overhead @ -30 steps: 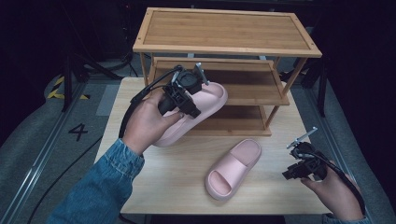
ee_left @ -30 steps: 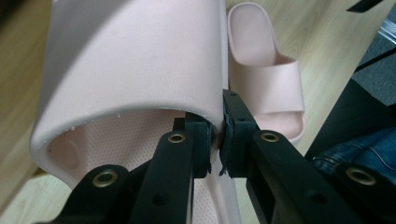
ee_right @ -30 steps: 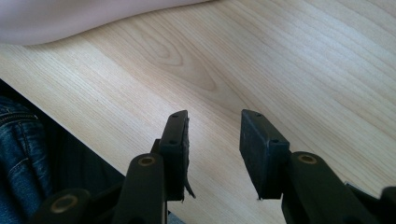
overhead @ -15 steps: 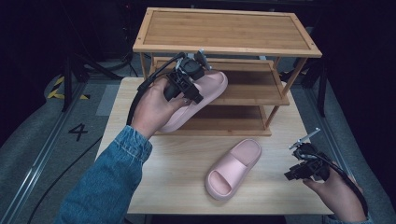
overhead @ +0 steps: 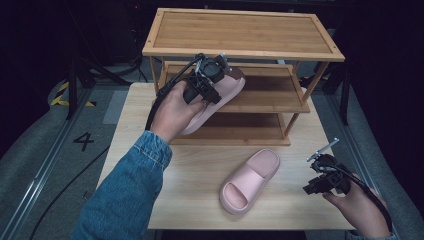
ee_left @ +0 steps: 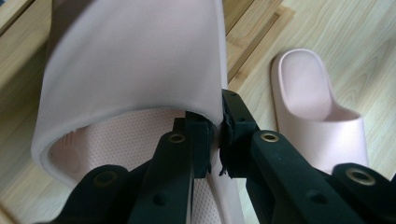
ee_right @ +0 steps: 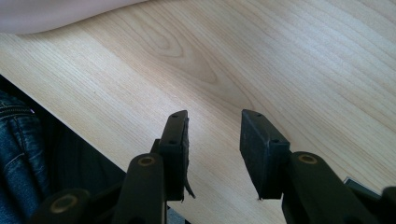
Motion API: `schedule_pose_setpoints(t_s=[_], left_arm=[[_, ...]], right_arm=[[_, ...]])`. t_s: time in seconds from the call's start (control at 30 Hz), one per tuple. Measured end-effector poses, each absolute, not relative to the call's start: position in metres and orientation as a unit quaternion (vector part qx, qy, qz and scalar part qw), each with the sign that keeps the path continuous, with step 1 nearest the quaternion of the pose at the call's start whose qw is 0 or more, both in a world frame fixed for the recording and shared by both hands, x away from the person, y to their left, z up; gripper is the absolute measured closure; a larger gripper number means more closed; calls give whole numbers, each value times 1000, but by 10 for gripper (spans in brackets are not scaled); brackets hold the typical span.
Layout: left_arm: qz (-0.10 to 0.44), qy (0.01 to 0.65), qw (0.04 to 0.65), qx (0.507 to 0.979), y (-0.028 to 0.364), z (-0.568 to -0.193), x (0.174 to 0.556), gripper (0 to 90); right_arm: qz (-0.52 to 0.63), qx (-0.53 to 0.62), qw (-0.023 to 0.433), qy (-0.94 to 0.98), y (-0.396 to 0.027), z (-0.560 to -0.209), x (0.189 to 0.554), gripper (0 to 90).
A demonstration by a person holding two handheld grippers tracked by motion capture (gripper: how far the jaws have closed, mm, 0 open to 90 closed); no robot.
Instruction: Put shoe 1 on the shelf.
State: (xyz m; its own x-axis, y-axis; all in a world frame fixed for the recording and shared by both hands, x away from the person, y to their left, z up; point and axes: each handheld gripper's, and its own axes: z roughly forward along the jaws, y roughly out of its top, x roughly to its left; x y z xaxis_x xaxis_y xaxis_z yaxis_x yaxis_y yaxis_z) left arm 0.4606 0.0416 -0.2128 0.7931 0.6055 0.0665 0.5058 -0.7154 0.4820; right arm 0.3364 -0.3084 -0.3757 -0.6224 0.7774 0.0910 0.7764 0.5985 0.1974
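**Two slippers: one held at the rack, one on the table**

Nearest: right gripper (overhead: 320, 176) low over the table's (overhead: 200, 200) front right corner, jaws apart, nothing between them. Next: second pink slipper (overhead: 250, 180) flat on the table, just in front of the rack. Further: left gripper (overhead: 202, 87) clenched on the strap edge of the first pink slipper (overhead: 220, 97), holding it tilted at the middle shelf (overhead: 265, 95) of the wooden rack (overhead: 240, 35). Count: 2 slippers, 2 grippers, 1 rack, 3 shelves.

Pink slipper (overhead: 220, 97) raised, tilted, at shelf's (overhead: 260, 97) middle tier; mate (overhead: 250, 180) flat on table (overhead: 150, 130).
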Motion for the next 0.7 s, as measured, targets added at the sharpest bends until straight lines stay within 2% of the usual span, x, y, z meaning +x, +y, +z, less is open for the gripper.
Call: schedule_pose_setpoints(t_s=[0.13, 0.27, 0.4, 0.43, 0.5, 0.57, 0.6, 0.63, 0.67, 0.7], left_arm=[[108, 295, 218, 924, 38, -224, 470, 834], [100, 331, 235, 908, 35, -229, 474, 834], [122, 315, 221, 915, 33, -232, 485, 828], [118, 338, 231, 905, 30, -234, 482, 826], [133, 311, 224, 914, 29, -233, 486, 824], [139, 317, 221, 912, 27, -234, 486, 819], [156, 270, 210, 926, 30, -231, 492, 803], [155, 274, 211, 926, 29, -232, 492, 723], [135, 331, 232, 905, 26, -235, 483, 684], [134, 329, 234, 905, 27, -233, 482, 673]], right_arm=[[105, 433, 3, 895, -306, -376, 335, 625], [104, 427, 4, 898, -303, -375, 334, 624], [105, 426, 5, 899, -303, -377, 334, 624], [105, 426, 5, 899, -303, -377, 334, 624], [104, 426, 5, 899, -303, -377, 334, 624], [102, 427, 4, 898, -303, -377, 334, 624], [102, 427, 5, 899, -304, -377, 334, 623], [103, 426, 5, 899, -304, -377, 334, 622], [102, 426, 4, 899, -304, -377, 334, 621], [102, 426, 4, 899, -304, -377, 334, 620]])
